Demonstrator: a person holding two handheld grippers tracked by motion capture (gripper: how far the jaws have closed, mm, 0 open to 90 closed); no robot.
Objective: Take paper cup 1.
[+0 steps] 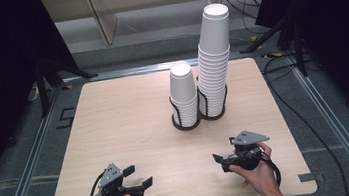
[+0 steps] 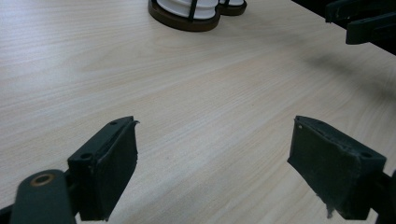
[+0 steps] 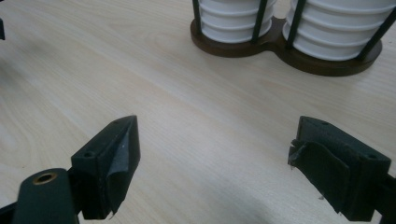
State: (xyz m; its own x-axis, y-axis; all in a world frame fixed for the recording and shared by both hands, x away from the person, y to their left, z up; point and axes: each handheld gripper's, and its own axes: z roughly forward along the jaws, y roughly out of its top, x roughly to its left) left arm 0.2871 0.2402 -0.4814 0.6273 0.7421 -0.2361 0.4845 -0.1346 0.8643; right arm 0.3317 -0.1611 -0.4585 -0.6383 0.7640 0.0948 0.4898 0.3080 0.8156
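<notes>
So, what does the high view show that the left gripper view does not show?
High view alone: the full height of both white paper cup stacks, tall and short, plus both hands. Left gripper view alone: the left gripper pads close up, wide apart, nothing between. Shared: the light wooden table, the dark brown double cup holder.

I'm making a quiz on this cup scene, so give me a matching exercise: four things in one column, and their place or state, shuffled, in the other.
Things:
1. tall cup stack
2. short cup stack
3. left gripper
4. holder

Places or states:
A. dark brown base with black upright bars, carrying both stacks
B. near the table's front edge, jaws open over bare wood
C. the holder's right-hand ring in the high view
D. the holder's left-hand ring in the high view

Pairs: 1-C, 2-D, 3-B, 4-A
</notes>
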